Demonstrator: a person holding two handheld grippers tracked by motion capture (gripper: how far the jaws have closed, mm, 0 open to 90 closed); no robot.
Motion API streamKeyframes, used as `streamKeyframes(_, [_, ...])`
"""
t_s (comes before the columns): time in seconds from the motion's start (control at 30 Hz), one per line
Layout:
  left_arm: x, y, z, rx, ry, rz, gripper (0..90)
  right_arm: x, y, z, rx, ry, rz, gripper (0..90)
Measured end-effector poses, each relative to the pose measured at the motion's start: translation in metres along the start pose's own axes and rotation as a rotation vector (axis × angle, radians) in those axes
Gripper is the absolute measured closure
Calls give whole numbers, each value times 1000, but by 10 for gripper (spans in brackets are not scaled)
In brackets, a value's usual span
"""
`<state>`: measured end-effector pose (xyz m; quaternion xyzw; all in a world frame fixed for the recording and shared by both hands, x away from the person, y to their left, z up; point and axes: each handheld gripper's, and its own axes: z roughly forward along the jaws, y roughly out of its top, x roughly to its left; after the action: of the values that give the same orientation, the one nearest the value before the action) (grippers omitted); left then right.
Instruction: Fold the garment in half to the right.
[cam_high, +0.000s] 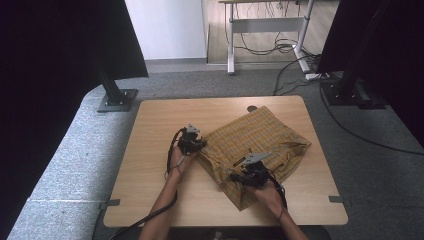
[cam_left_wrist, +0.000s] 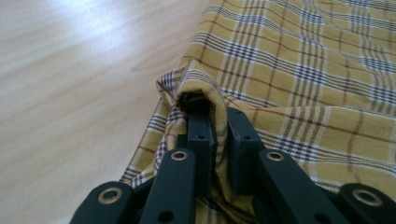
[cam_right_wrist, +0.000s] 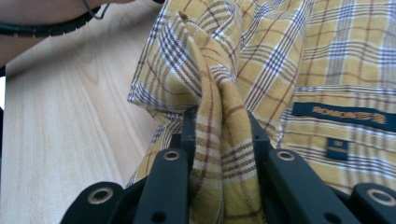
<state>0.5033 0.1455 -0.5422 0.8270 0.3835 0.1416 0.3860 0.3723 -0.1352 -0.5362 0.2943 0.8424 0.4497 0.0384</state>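
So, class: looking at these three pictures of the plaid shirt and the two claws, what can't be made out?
- Label wording on the shirt: right gripper view, print too small.
- Left claw tip: left gripper view, wrapped in a cloth fold.
- Right claw inner faces: right gripper view, covered by bunched fabric.
- Small dark thing at the table's far edge: high view, too small to identify.

Worktop (cam_high: 150, 150): light wood, rounded corners, on grey carpet (cam_high: 65, 150). Black stand base (cam_high: 118, 100) at far left corner; second black base (cam_high: 350, 92) far right. White-legged desk (cam_high: 265, 25) at back, loose cables (cam_high: 265, 47) beneath it. Black curtains (cam_high: 50, 75) both sides.
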Motion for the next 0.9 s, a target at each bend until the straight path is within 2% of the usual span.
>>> streamKeyframes(0.17, [9, -17, -16, -10, -31, -29, 812, 16, 1, 8, 15, 10, -19, 760])
streamKeyframes(0.53, [30, -51, -60, 7, -8, -59, 807, 63, 18, 45, 42, 100, -92, 756])
streamKeyframes(0.63, [34, -59, -69, 1, -5, -74, 807, 74, 21, 54, 43, 124, -97, 754])
streamKeyframes(0.77, [40, -67, -78, 1, -10, -84, 807, 83, 23, 63, 39, 162, -88, 754])
streamKeyframes(0.9, [41, -67, -87, 13, -10, -66, 819, 89, 29, 63, 42, 172, -100, 755])
